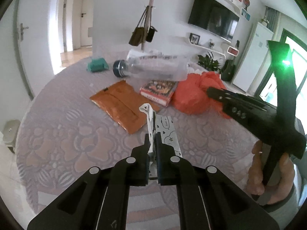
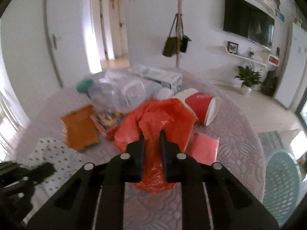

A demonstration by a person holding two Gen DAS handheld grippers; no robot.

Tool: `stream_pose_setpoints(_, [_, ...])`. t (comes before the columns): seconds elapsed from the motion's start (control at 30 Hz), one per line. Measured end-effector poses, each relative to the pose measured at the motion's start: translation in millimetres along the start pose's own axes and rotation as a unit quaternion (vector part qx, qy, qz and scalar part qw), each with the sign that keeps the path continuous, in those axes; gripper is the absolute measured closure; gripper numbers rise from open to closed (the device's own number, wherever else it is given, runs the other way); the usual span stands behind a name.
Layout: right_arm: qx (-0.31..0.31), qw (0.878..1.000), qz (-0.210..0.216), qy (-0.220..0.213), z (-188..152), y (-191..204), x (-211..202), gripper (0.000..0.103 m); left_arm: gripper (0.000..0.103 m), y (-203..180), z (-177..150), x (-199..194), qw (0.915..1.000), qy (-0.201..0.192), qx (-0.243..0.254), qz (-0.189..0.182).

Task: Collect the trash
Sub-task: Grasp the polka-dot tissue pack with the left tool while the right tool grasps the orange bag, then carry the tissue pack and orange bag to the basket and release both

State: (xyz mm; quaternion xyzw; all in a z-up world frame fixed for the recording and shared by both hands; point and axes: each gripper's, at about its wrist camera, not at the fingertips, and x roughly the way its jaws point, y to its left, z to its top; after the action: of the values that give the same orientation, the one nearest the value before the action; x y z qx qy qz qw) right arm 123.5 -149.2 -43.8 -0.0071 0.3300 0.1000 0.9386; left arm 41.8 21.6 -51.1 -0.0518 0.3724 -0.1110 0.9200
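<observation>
My left gripper (image 1: 152,140) is shut on a white wrapper with black hearts and stars (image 1: 148,115). One edge of the wrapper stands up between the pads, and the rest (image 2: 57,153) lies on the table. An orange-red plastic bag (image 1: 191,95) lies crumpled in the middle of the table. My right gripper (image 2: 152,134) is shut on the bag (image 2: 159,113), with a fold of plastic between its fingers. In the left wrist view a hand holds the right gripper (image 1: 209,92), which reaches in from the right into the bag.
A round table with a lilac embossed cloth (image 1: 57,143) holds a clear bottle (image 1: 155,65), an orange pouch (image 1: 119,105), a red printed box (image 1: 159,90), a green object (image 1: 96,65), a tipped red paper cup (image 2: 201,105) and a pink packet (image 2: 205,147). A pale blue basket (image 2: 280,174) stands right of the table.
</observation>
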Motion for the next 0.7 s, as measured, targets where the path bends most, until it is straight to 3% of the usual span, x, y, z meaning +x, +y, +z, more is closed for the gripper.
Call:
stream_pose_setpoints(0.27, [0.011, 0.999, 0.032, -0.036, 4.1, -1.0, -42.5, 0.093, 0.099, -7.2, 13.4, -28.2, 0.9993, -0.036, 0.003, 0.006])
stream_pose_setpoints(0.47, [0.015, 0.996, 0.009, -0.084, 10.5, -13.1, -88.3, 0.093, 0.099, -17.6, 24.6, -38.8, 0.9984, -0.056, 0.003, -0.008])
stream_pose_setpoints(0.7, [0.059, 0.987, -0.074, -0.131, 4.5, -70.7, -134.0, 0.093, 0.099, -62.0, 56.5, -23.2, 0.9923, -0.061, 0.02, -0.106])
